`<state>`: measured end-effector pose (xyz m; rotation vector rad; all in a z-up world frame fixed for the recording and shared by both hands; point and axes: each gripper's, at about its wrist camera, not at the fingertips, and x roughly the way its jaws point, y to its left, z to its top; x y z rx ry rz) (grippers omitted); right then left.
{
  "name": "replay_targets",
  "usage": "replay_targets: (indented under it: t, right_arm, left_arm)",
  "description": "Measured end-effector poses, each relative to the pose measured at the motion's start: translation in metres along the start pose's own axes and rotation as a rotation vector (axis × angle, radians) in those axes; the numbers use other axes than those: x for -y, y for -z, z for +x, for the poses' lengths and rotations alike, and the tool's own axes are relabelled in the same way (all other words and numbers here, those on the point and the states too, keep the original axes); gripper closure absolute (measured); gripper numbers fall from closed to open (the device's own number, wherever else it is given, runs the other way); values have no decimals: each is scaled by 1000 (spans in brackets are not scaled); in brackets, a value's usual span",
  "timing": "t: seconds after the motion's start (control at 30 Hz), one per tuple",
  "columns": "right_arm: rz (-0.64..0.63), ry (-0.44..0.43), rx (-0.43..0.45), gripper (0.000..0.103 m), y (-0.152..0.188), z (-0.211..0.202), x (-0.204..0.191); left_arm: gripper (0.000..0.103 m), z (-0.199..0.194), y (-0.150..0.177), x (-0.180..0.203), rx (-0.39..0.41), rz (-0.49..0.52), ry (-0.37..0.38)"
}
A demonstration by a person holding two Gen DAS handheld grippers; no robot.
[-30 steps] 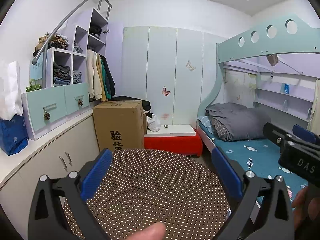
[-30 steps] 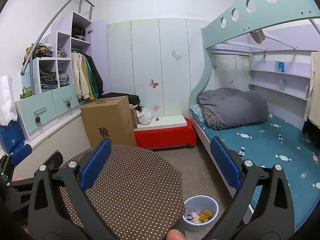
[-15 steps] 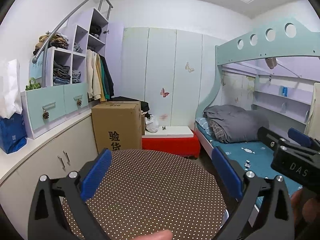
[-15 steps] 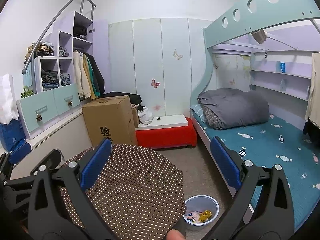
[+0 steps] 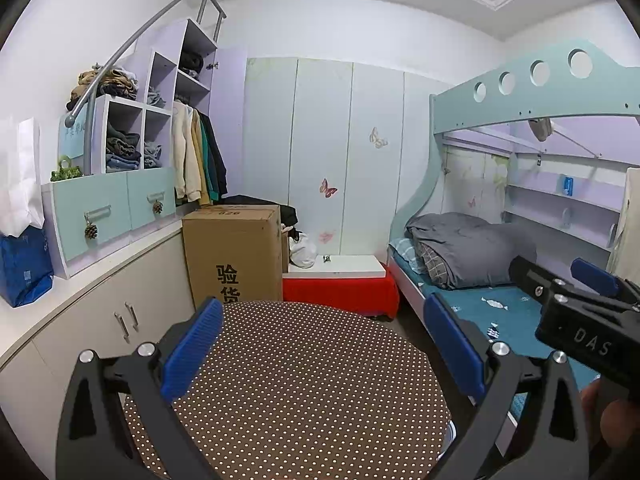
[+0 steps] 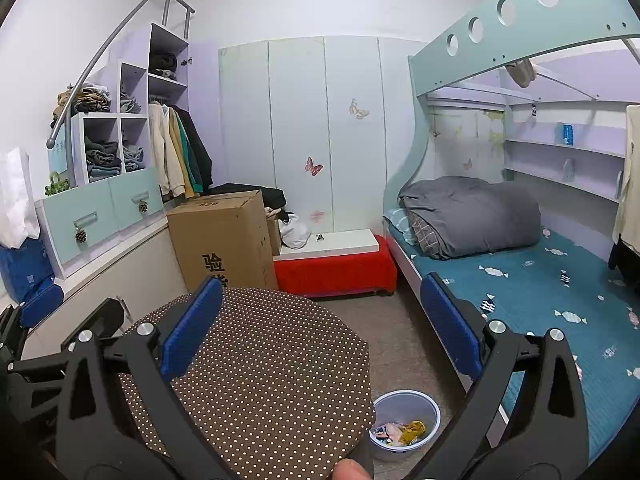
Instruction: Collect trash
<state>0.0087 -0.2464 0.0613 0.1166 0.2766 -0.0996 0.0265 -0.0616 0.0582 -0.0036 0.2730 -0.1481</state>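
A small grey-blue bin (image 6: 406,424) stands on the floor between the round table and the bed, with crumpled colourful wrappers (image 6: 400,431) inside it. My right gripper (image 6: 322,326) hangs open above the dotted brown round table (image 6: 272,380), nothing between its blue pads. My left gripper (image 5: 324,346) is open too, held over the same table (image 5: 304,392) with empty jaws. The right gripper's black body (image 5: 580,320) shows at the right of the left wrist view. The left gripper (image 6: 44,332) shows at the left edge of the right wrist view. No loose trash shows on the tabletop.
A tall cardboard box (image 6: 222,240) and a red bench (image 6: 336,266) with a white top stand behind the table. A bunk bed (image 6: 520,280) with a grey duvet fills the right. Cabinets and a blue bag (image 5: 24,268) line the left wall.
Both views have tilted slightly upward and shifted a little; the thumb at the bottom of the left wrist view is no longer seen. Both grippers stay open and empty.
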Motion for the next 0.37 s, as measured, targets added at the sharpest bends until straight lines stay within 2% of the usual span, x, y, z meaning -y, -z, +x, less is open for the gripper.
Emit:
replay_targets:
  t: [0.37]
  right_arm:
    - [1,-2,0,6,0,0,0]
  left_arm:
    - [5,2,0,-3,-12,-6,-9]
